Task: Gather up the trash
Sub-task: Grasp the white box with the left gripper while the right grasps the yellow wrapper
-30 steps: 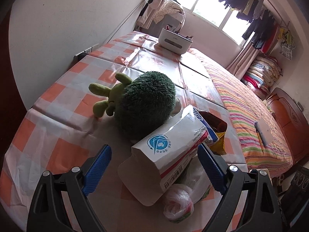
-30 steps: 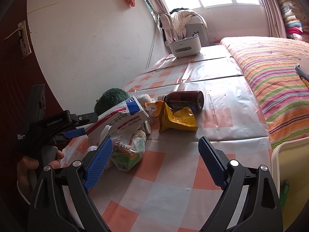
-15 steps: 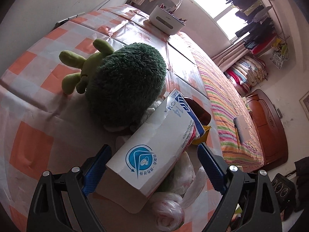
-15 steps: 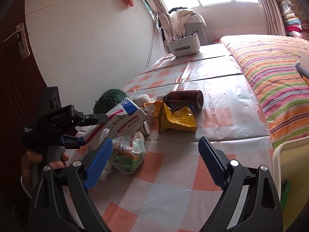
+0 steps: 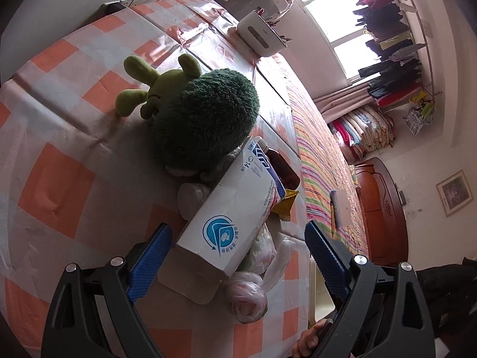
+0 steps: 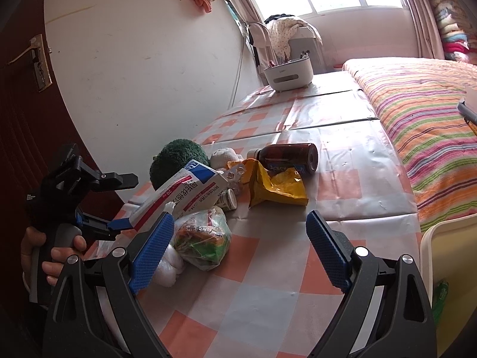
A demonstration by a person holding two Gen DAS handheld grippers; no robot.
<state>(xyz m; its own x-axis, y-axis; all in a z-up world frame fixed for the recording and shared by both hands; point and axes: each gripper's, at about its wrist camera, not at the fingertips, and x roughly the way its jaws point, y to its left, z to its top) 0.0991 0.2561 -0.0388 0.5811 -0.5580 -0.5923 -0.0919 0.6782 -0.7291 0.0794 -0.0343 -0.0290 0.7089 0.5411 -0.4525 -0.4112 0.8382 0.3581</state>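
Left gripper (image 5: 235, 253) has moved in over the last second, jaws still wide apart, now straddling the near end of the white carton (image 5: 235, 217) (no contact yet that I can see). Right gripper (image 6: 238, 247) idle, also spread open. Carton leans on the bagged trash (image 6: 202, 238); brown bottle (image 6: 286, 155) beyond. Grasp looks imminent.

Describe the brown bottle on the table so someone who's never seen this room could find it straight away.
Start at the checked tablecloth beside the striped bed. In the trash pile by the green plush toy, behind the crumpled yellow wrapper, lies the brown bottle. It is the only dark, glossy cylinder there, lying on its side with a white cap.
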